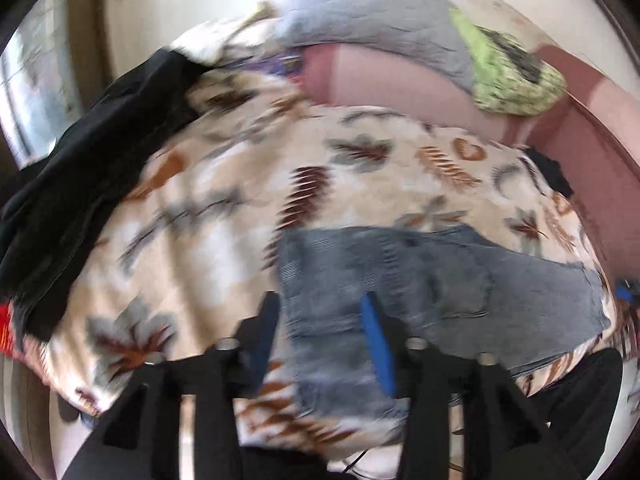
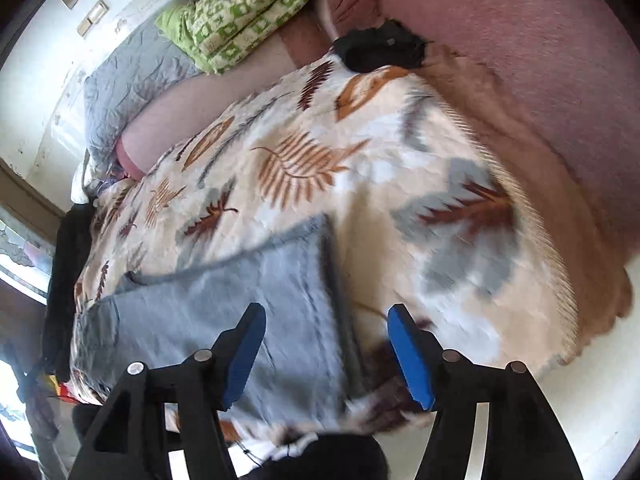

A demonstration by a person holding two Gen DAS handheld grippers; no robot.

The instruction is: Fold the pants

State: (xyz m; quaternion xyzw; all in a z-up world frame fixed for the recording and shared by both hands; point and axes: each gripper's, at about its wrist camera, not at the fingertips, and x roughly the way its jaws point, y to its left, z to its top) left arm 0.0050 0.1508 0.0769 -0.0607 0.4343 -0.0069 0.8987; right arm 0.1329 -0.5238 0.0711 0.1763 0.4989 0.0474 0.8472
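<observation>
Light blue jeans [image 1: 440,272] lie folded flat on a leaf-patterned blanket [image 1: 240,184]. My left gripper [image 1: 320,300] hovers over their left end with the jaws open; the blue pads [image 1: 378,344] hold nothing, and the denim lies below between them. In the right wrist view the jeans [image 2: 240,300] end in a straight folded edge. My right gripper [image 2: 326,312] stands open astride that edge, one pad [image 2: 244,356] over the denim and the other over the blanket [image 2: 400,160]. Neither gripper pinches the cloth.
Dark garments [image 1: 80,180] are heaped on the blanket's left. A grey quilt [image 1: 380,12] and a green patterned cover [image 1: 512,76] lie on the pink sofa back [image 1: 400,84]. A small black item [image 2: 380,50] sits at the blanket's far corner. The blanket's fringe [image 2: 552,280] hangs off the right.
</observation>
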